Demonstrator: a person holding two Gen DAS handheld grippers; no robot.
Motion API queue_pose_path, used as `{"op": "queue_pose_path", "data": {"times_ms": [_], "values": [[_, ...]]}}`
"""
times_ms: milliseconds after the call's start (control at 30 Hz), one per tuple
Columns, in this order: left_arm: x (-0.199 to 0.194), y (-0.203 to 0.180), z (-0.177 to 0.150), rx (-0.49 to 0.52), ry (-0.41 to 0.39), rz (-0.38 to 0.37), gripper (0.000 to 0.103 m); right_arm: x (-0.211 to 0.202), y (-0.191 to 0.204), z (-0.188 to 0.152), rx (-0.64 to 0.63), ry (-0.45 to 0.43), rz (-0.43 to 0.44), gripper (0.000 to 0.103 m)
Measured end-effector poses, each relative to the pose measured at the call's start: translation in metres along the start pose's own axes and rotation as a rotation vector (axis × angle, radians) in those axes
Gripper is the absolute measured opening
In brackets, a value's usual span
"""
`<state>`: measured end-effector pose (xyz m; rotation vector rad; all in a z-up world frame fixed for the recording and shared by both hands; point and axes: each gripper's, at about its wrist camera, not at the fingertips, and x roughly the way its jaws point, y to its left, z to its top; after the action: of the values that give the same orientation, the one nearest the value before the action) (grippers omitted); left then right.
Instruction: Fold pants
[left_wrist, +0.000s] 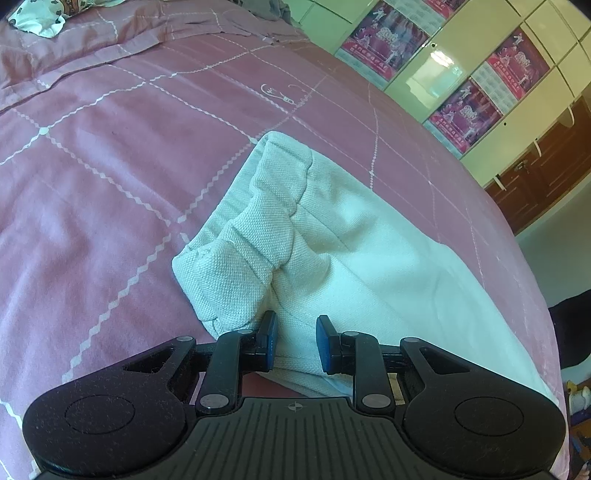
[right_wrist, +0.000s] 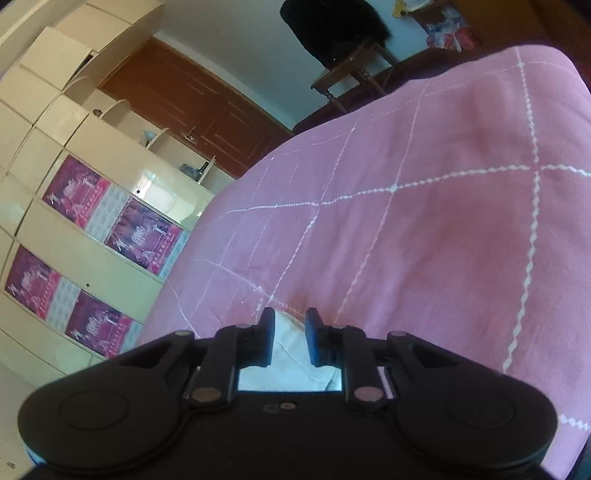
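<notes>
White pants (left_wrist: 332, 236) folded near bed edge | left gripper (left_wrist: 296, 341) parted | right gripper (right_wrist: 290, 338) parted over cloth

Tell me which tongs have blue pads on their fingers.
The left tongs: their fingers carry blue pads and stand open over the white pants. The right tongs are plain black, with white cloth between them.

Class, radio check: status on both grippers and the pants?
Left hand-held gripper open over white pants. Right hand-held gripper open, white cloth between fingers. Pants bunched on pink bedspread. Nothing blocking.
</notes>
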<state>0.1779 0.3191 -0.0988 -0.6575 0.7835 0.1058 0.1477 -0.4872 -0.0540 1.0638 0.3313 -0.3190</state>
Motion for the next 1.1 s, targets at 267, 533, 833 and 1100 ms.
{"op": "queue_pose_path", "data": {"times_ms": [267, 533, 833, 1100], "values": [[-0.001, 0.0, -0.001, 0.001, 0.002, 0.001, 0.025, 0.021, -0.018, -0.004, -0.018, 0.095, -0.012, 0.02], [-0.005, -0.009, 0.002, 0.026, -0.016, 0.027, 0.025, 0.047, 0.015, 0.012, -0.221, 0.113, -0.02, 0.026], [-0.024, -0.029, -0.003, 0.095, -0.098, 0.108, 0.025, 0.065, 0.031, 0.027, -0.321, 0.222, -0.009, 0.036], [-0.027, -0.01, -0.002, -0.017, -0.104, 0.078, 0.026, -0.001, -0.026, 0.0, -0.041, 0.284, 0.061, 0.06]]}}
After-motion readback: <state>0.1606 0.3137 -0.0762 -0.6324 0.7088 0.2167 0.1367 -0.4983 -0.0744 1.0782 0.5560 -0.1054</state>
